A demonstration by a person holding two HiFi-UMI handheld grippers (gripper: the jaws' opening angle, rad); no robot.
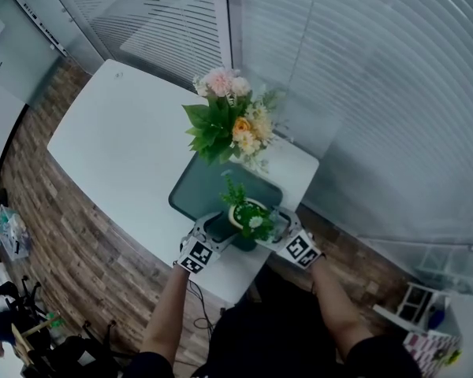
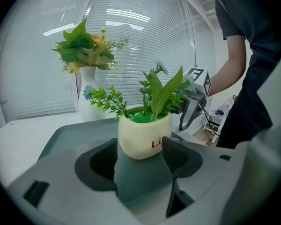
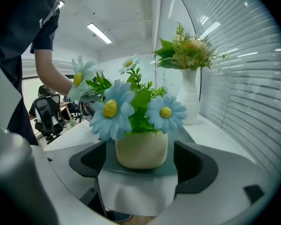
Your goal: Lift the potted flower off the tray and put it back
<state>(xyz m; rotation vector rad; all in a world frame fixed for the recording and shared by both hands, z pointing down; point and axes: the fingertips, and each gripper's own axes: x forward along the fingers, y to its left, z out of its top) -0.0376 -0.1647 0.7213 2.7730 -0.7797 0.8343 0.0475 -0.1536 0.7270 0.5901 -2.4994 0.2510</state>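
The potted flower (image 1: 248,220), a cream pot with green leaves and pale blue daisies, stands on the dark green tray (image 1: 199,186) at its near edge. My left gripper (image 1: 219,228) is at the pot's left and my right gripper (image 1: 276,227) at its right, both low over the table. In the left gripper view the pot (image 2: 143,137) sits between the spread jaws of my left gripper (image 2: 139,156). In the right gripper view the pot (image 3: 140,149) stands between the jaws of my right gripper (image 3: 139,161), with small gaps on both sides. Both grippers are open.
A white vase of pink, orange and green flowers (image 1: 229,116) stands just beyond the tray's far edge, also seen as the vase (image 2: 86,90) and the vase (image 3: 189,95). The white table (image 1: 118,140) ends close behind the grippers. Window blinds line the far side.
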